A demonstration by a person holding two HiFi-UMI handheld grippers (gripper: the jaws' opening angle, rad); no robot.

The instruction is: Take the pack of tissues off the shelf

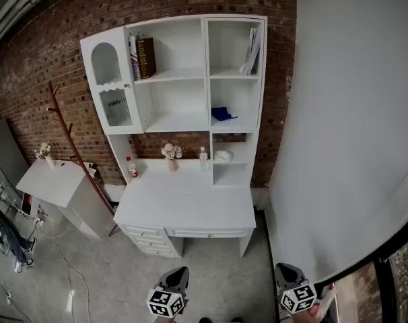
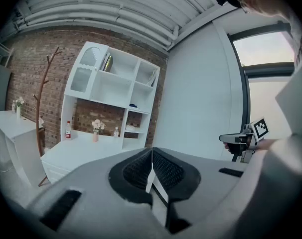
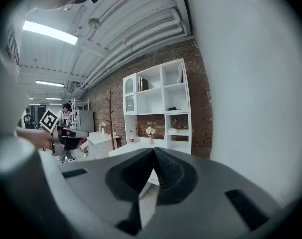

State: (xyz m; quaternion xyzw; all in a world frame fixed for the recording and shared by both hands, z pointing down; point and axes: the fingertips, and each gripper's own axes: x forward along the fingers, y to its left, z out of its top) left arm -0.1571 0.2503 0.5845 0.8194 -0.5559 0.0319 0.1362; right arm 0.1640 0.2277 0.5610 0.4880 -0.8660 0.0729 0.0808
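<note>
The white shelf unit (image 1: 204,79) stands on a white desk (image 1: 187,200) against the brick wall. A pale soft pack, probably the tissues (image 1: 223,156), lies in the low right compartment; it also shows small in the left gripper view (image 2: 132,127) and in the right gripper view (image 3: 175,130). Both grippers hang far in front of the desk, near the floor. My left gripper (image 1: 179,273) has its jaws pressed together with nothing between them (image 2: 152,156). My right gripper (image 1: 287,269) is likewise shut and empty (image 3: 154,153).
A blue cloth (image 1: 221,114) lies one shelf higher, books (image 1: 145,58) at the top left. A flower vase (image 1: 172,155) and red-capped bottle (image 1: 131,169) stand on the desk. A wooden coat stand (image 1: 69,140) and small white table (image 1: 56,180) are left; a white wall (image 1: 352,113) closes the right.
</note>
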